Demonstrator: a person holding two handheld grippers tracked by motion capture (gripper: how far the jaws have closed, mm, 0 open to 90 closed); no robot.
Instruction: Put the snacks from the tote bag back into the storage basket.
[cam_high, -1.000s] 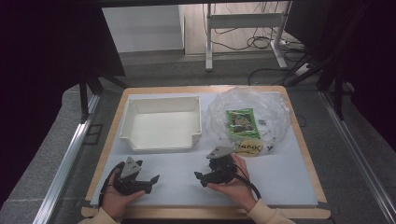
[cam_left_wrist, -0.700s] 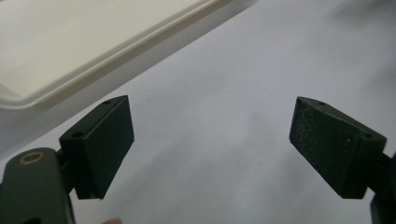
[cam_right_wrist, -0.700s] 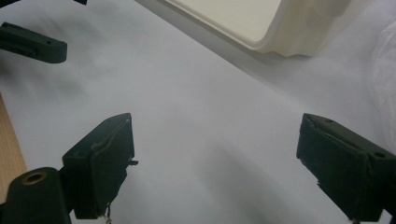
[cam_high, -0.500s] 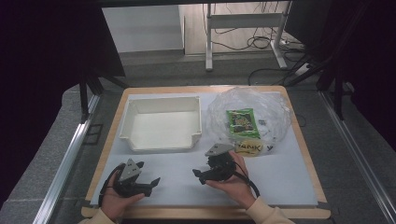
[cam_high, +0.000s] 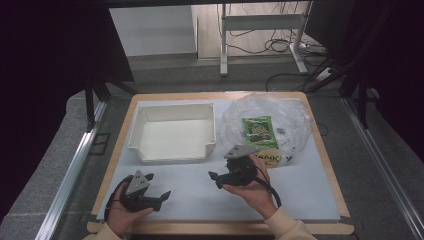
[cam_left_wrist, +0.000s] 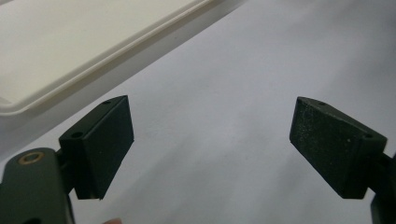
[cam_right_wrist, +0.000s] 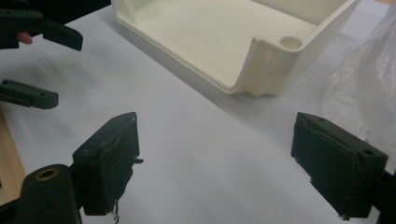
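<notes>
A white plastic tray (cam_high: 172, 132) stands empty on the white mat, with an open notch in its near wall. To its right lies a crumpled clear bag (cam_high: 295, 120) holding a green packet (cam_high: 258, 131). My left gripper (cam_high: 162, 196) rests low at the mat's near left, open, jaws pointing right; in the left gripper view, the left gripper (cam_left_wrist: 210, 144) has only bare mat between its pads. My right gripper (cam_high: 216, 179) hovers near the tray's front right corner, pointing left. Its jaws have just been closing slightly; the right gripper (cam_right_wrist: 215, 163) is still open, with nothing between its pads.
A yellow label (cam_high: 270, 159) shows through the bag just behind my right hand. The right gripper view shows the tray's corner (cam_right_wrist: 271, 65), the bag's edge (cam_right_wrist: 369, 88) and the left gripper (cam_right_wrist: 67, 70) farther off. A wooden border (cam_high: 320, 150) frames the mat.
My right gripper has lifted a little off the mat and sits slightly higher in the high view. The left gripper has stayed where it was.
</notes>
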